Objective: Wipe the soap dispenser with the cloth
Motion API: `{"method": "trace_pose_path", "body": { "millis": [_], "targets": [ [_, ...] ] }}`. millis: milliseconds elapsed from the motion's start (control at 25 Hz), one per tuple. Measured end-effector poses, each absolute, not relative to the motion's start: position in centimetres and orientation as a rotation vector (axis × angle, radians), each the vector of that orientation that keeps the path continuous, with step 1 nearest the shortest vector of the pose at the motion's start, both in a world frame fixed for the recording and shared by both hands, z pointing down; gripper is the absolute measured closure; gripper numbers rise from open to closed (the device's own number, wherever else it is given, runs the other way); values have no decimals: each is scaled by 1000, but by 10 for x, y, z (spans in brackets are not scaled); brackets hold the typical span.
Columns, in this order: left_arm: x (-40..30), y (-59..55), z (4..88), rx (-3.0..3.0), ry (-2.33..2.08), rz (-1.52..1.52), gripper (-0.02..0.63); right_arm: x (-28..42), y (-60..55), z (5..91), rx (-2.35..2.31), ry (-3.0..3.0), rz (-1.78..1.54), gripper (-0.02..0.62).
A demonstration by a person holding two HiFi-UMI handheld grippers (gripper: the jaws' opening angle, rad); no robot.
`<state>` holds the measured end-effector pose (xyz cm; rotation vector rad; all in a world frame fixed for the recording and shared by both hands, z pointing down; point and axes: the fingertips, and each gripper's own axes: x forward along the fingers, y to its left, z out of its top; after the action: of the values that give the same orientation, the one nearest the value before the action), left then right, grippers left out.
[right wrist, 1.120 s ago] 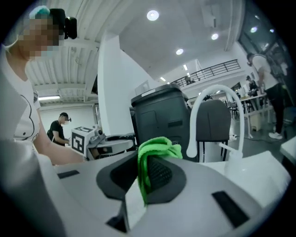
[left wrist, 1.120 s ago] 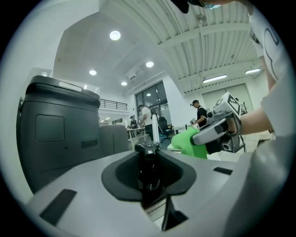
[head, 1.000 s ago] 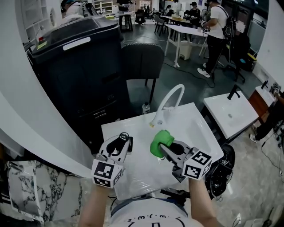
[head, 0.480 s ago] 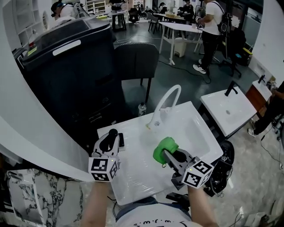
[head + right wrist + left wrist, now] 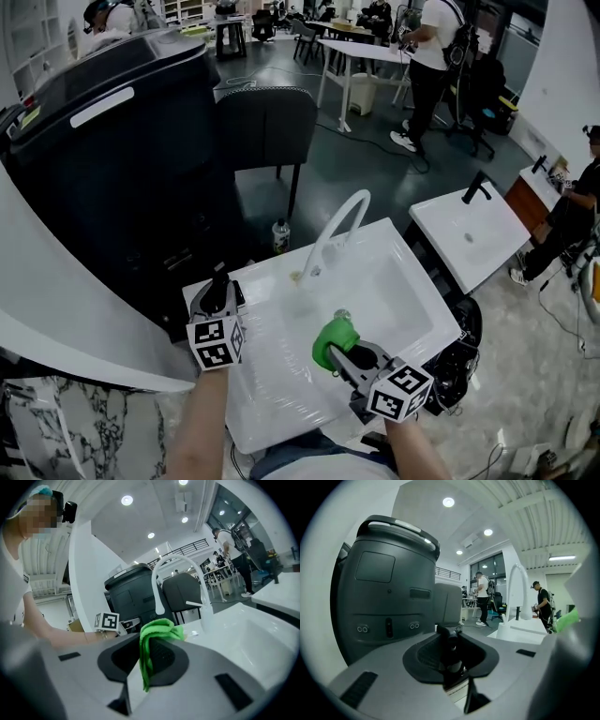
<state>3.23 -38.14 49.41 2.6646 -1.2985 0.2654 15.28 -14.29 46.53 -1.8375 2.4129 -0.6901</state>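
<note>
My left gripper (image 5: 219, 298) is over the back left corner of the white sink top (image 5: 272, 375), shut on a dark soap dispenser (image 5: 221, 281). In the left gripper view the dispenser's black pump head (image 5: 449, 633) stands upright between the jaws. My right gripper (image 5: 339, 351) hovers over the basin, shut on a bunched green cloth (image 5: 332, 339). The cloth (image 5: 151, 644) hangs between the jaws in the right gripper view. The cloth and the dispenser are apart, the cloth well to the right.
A white arched faucet (image 5: 339, 227) rises at the back of the basin (image 5: 398, 286). A big black machine (image 5: 122, 159) and a dark chair (image 5: 267, 122) stand behind. A second white sink (image 5: 469, 230) is at right. People stand by tables far back.
My left gripper has moved left and down with the dispenser, toward the sink top's back left corner. The right gripper with the cloth has sunk a little over the basin.
</note>
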Motion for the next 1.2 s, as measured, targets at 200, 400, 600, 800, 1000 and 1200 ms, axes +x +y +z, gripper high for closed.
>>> {"method": "trace_pose_path", "body": {
  "millis": [200,400,600,800,1000,1200],
  "targets": [
    [45,-400,513,2600,-1353,247,512,159,-132,484,-1899,2466,-733,546],
    [58,-404,522,2639,-1373,231,512,181,-123,486,-1939,2396,-747,546],
    [75,-397,525,2731,-1327,232,509,199,-115,487,-1974,2340,-768,546],
    [77,-400,529,2758,-1312,243,508,200,-114,486,-1968,2352,-766,546],
    [79,-396,534,2754,-1253,274,497,190,-119,484,-1958,2419,-756,546],
    [91,-392,536,2760,-1150,352,431,181,-130,476,-1934,2443,-711,546]
  ]
}}
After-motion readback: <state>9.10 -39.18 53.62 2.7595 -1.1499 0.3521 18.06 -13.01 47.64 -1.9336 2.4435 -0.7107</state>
